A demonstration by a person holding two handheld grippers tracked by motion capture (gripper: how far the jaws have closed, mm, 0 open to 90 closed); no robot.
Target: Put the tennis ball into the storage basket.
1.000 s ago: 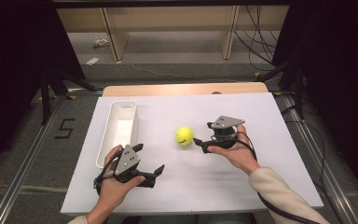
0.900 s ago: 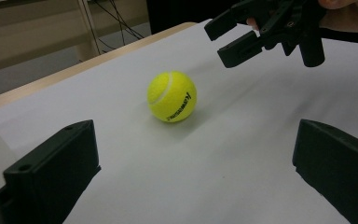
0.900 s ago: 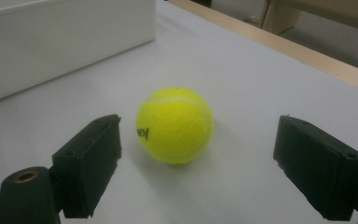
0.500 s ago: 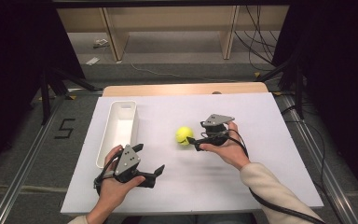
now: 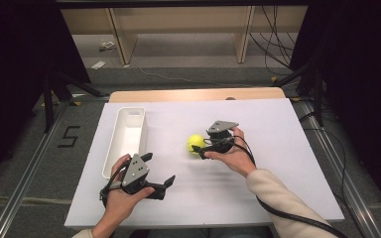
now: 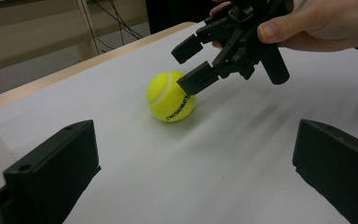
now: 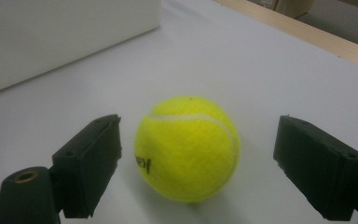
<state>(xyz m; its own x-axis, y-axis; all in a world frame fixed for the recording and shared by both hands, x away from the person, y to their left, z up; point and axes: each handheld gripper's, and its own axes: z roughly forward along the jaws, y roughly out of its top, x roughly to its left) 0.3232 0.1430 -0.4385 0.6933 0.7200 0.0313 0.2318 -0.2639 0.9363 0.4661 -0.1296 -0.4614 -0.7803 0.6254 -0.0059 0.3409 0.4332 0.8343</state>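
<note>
A yellow tennis ball (image 5: pixel 194 143) lies on the white table (image 5: pixel 283 158), near its middle. My right gripper (image 5: pixel 201 150) is open, and its jaws stand on either side of the ball without touching it. In the right gripper view the ball (image 7: pixel 189 148) sits between the two jaws of the right gripper (image 7: pixel 198 140), with a gap on each side. The left gripper view shows the ball (image 6: pixel 170 96) and the right gripper (image 6: pixel 189 66) beyond it. My left gripper (image 5: pixel 158 169) rests open and empty near the front edge, and its jaws frame the left gripper (image 6: pixel 196 140) view.
A long white bin (image 5: pixel 131 110) lies empty along the table's left side, and its wall (image 7: pixel 65 37) rises just beyond the ball. A wooden strip (image 5: pixel 178 94) borders the table's far edge. Black stands and cables stand on the floor around the table.
My right gripper has moved left toward the ball, and its jaws now flank it. The left gripper and the ball have stayed put.
</note>
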